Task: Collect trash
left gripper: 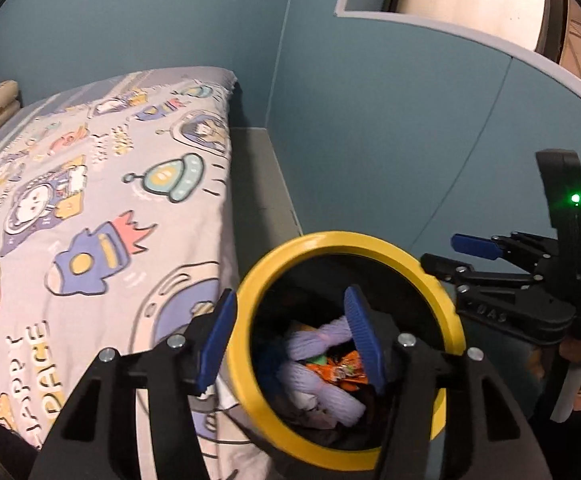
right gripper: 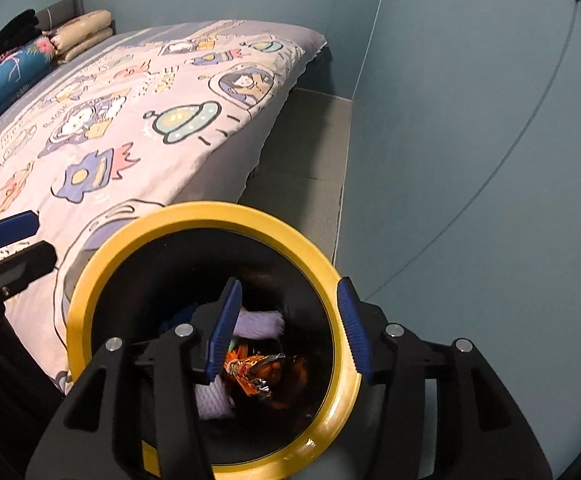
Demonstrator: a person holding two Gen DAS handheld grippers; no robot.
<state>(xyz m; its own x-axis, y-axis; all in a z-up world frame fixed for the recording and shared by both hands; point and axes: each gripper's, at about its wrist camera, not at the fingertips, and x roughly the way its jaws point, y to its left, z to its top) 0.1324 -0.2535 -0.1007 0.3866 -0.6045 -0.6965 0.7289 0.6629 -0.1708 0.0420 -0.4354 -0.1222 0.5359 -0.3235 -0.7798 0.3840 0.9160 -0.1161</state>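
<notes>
Beside the bed (right gripper: pixel 138 120), on the grey floor (right gripper: pixel 310 160) in the corner of the blue walls (left gripper: pixel 390 140), sits your bin (right gripper: pixel 90 280) (black body, yellow rim). Its rim straddles both tools: your left gripper (left gripper: pixel 290 340) has one blue pad outside the rim on the bed side and the other pad inside the opening; your right gripper (right gripper: pixel 286 332) mirrors that, one pad inside, one just outside the rim on the wall side. Both sets of jaws stand partly apart, pads not pressing on anything, nothing held. Can't tell if the outer pads graze the rim. Trash is already inside the bin: lilac ribbed cloth pieces (left gripper: pixel 318 340) and a crumpled orange foil wrapper (right gripper: pixel 258 372) lying between them, plus darker stuff you can't identify. Bedspread has a cartoon space print; folded pillows (right gripper: pixel 82 32) and a blue floral cushion (right gripper: pixel 14 68) sit at the headboard end.
</notes>
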